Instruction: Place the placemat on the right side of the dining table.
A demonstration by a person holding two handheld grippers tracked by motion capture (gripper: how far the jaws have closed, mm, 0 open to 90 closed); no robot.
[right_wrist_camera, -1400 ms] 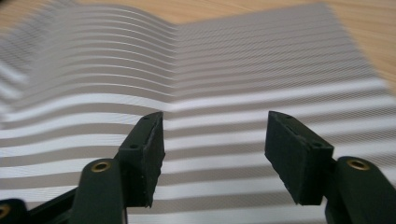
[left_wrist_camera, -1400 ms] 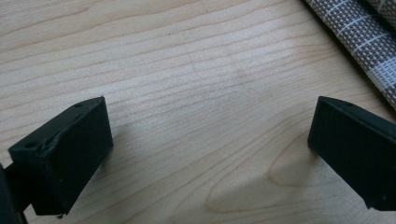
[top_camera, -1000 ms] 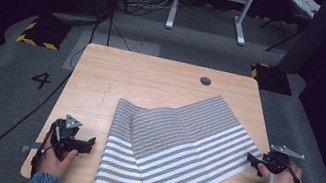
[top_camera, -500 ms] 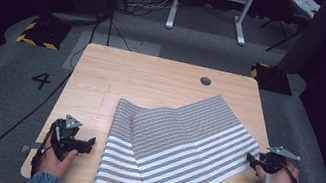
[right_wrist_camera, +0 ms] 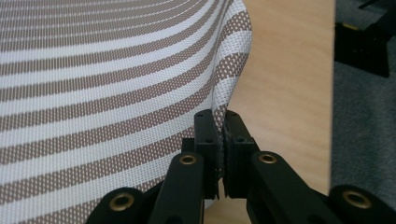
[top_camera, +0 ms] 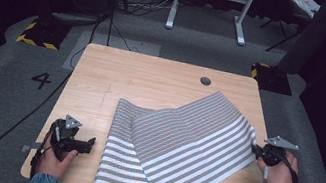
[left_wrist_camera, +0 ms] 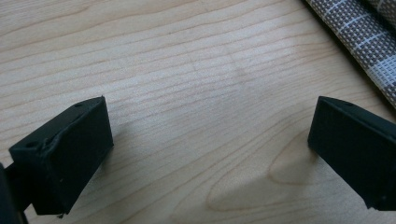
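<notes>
Striped mat [top_camera: 181, 150] lies partly folded on counter [top_camera: 152, 82], toward near right.
Right tongs [right_wrist_camera: 219, 140] have just been closing, now pinching mat's right edge, edge raised off counter, probably for folding over.
Right hand [top_camera: 280, 176] at counter's right edge, tongs pointing inward.
Left tongs [left_wrist_camera: 210, 144] spread, nothing between, low over bare wood just beside mat; left hand [top_camera: 55, 156] at near left corner.

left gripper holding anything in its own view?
No, the left gripper stands open over bare table, the striped mat off to one side.
</notes>
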